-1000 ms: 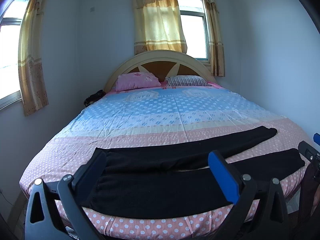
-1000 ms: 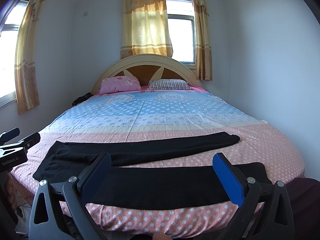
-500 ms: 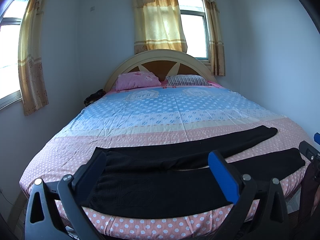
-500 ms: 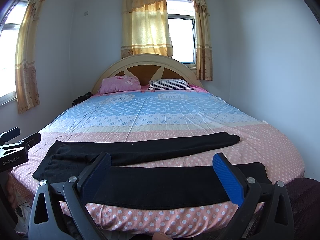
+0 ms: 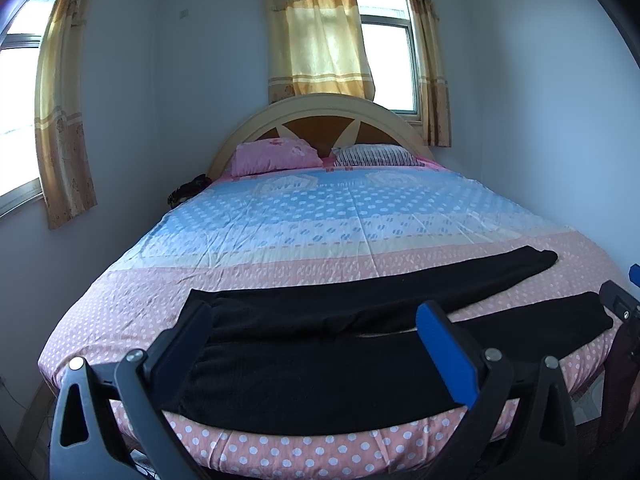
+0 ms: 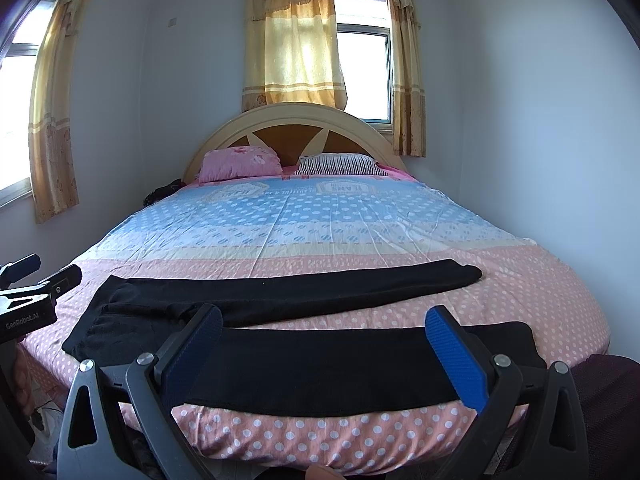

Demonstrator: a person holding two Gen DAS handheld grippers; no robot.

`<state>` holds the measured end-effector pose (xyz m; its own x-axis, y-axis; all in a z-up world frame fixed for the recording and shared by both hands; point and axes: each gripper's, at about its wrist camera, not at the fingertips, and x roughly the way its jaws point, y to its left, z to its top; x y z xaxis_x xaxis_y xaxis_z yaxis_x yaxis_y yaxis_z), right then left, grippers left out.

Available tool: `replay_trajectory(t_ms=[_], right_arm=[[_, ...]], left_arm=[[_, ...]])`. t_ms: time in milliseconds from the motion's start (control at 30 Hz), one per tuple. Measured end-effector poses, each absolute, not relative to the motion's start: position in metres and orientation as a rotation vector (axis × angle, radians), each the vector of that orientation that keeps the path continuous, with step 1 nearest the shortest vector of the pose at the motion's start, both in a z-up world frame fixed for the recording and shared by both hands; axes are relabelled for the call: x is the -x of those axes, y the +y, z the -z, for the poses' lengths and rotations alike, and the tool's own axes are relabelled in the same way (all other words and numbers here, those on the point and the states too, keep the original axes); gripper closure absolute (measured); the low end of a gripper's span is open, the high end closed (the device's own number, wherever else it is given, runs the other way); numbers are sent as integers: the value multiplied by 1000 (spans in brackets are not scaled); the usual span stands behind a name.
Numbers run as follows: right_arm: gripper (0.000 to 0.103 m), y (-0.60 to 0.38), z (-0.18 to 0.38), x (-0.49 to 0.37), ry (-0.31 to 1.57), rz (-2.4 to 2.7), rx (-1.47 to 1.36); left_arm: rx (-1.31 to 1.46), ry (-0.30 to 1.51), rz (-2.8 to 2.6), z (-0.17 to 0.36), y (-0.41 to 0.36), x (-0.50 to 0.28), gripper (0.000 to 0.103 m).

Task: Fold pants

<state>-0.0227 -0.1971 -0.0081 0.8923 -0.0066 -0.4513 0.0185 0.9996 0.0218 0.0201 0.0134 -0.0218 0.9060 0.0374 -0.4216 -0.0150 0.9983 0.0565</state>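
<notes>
Black pants lie flat across the foot of the bed, waist to the left, both legs stretching right and spread in a narrow V. In the right wrist view the pants show a strip of pink sheet between the near leg and the far leg. My left gripper hovers open in front of the waist end, with nothing between its fingers. My right gripper stands open before the near leg, also holding nothing. Each gripper peeks into the other's view at the frame edge.
The bed has a dotted blue and pink sheet, with a pink pillow and a striped pillow against the arched headboard. Walls stand close on both sides. Curtained windows are behind and at left. A dark bundle lies by the bed's far left corner.
</notes>
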Motion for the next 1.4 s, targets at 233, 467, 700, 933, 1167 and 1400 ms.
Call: replay_trajectory(t_ms=[233, 467, 700, 933, 1167, 1400], right_arm=[[1, -211, 37, -2, 546, 0, -31], [1, -254, 84, -45, 666, 44, -89], [27, -306, 108, -104, 770, 89, -93], [37, -349, 113, -166, 814, 139, -95], [37, -372, 107, -210, 813, 174, -97], [37, -414, 121, -260, 902, 206, -189]], left_arm=[[-55, 476, -25, 38, 28, -40, 0], [-64, 563, -182, 79, 112, -114, 0], [-57, 679, -314, 119, 210, -211, 0], [-15, 798, -231, 149, 242, -269, 15], [24, 900, -132, 176, 255, -299, 42], [74, 915, -48, 182, 257, -304, 62]])
